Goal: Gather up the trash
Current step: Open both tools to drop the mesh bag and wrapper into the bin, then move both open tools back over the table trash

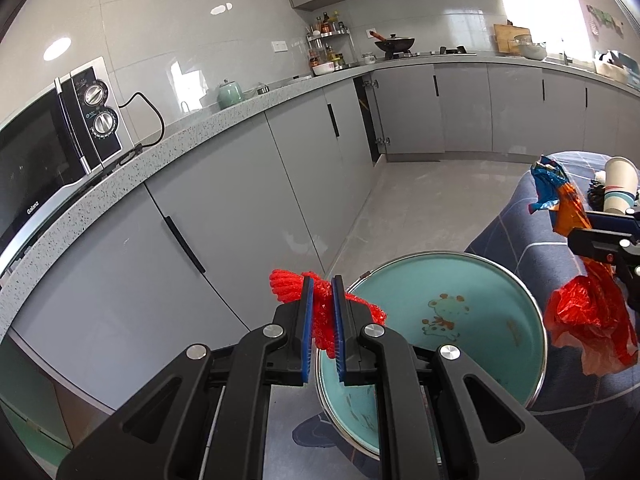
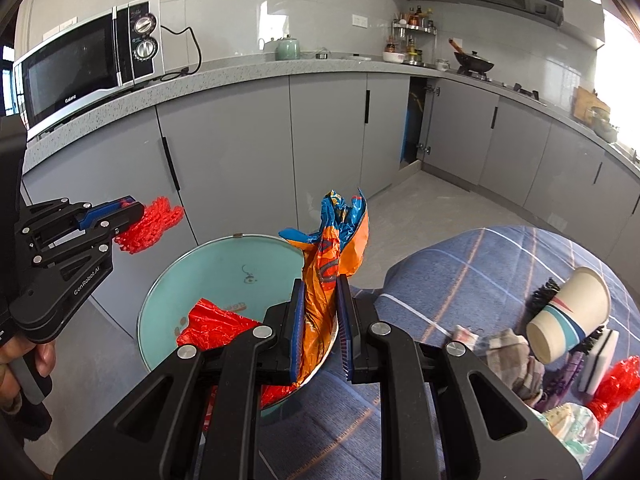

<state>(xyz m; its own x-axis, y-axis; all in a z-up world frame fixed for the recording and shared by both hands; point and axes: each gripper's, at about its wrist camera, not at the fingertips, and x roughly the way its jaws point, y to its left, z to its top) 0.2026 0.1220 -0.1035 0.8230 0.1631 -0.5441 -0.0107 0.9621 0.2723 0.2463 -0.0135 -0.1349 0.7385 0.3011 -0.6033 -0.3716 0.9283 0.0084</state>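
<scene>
Kitchen cupboards fill the back. Left gripper [image 1: 322, 312] pinches red foam net [image 1: 288, 288]; right gripper [image 2: 322, 328] pinches a snack wrapper [image 2: 332, 256]. Next, I think, drop both into the teal bin [image 2: 224, 264], bottom middle.

You've got two tongs [image 1: 321, 322] [image 2: 321, 334], one teal bin [image 2: 224, 264], one paper cup [image 2: 568, 314], one microwave [image 2: 92, 60], one wok [image 2: 474, 62].

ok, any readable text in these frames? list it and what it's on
"Galanz": front of the microwave.
"GenRobot.AI": side of the left gripper.
Microwave dial markings, print on the orange-blue snack wrapper, red plastic bag and paper cup: not readable.
</scene>
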